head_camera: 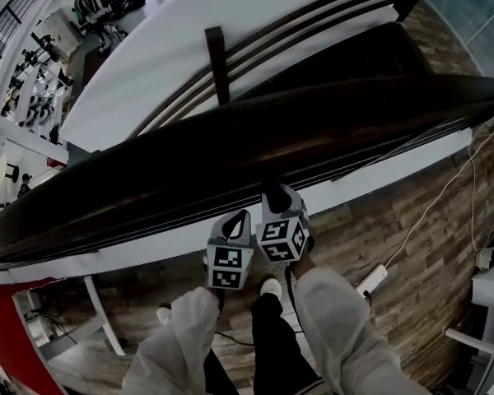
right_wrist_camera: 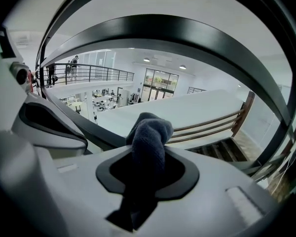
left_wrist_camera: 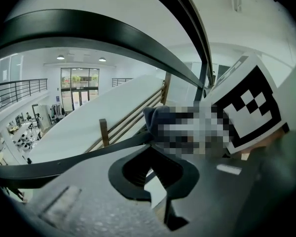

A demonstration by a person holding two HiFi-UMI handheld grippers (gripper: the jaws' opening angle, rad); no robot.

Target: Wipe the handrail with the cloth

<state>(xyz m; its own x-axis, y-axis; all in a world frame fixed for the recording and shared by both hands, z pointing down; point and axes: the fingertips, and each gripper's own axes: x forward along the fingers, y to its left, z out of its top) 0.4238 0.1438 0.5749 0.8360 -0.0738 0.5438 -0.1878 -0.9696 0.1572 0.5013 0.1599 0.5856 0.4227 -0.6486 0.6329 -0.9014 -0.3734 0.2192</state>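
A broad dark handrail (head_camera: 230, 151) runs slantwise across the head view, from low on the left to high on the right. My right gripper (head_camera: 277, 196) is just under its near edge, shut on a dark blue-grey cloth (right_wrist_camera: 148, 142). The cloth stands up out of the jaws of the right gripper (right_wrist_camera: 148, 177). I cannot tell whether it touches the rail. My left gripper (head_camera: 238, 220) is close beside it on the left, shut with nothing in it (left_wrist_camera: 155, 177). The cloth (left_wrist_camera: 158, 118) also shows from the left gripper view.
A white ledge (head_camera: 379, 179) runs below the rail. Wooden floor (head_camera: 412, 303) lies underneath, with a power strip (head_camera: 370, 280) and cables. A stair post (head_camera: 217, 62) and slats rise beyond the rail. An open hall lies far below on the left.
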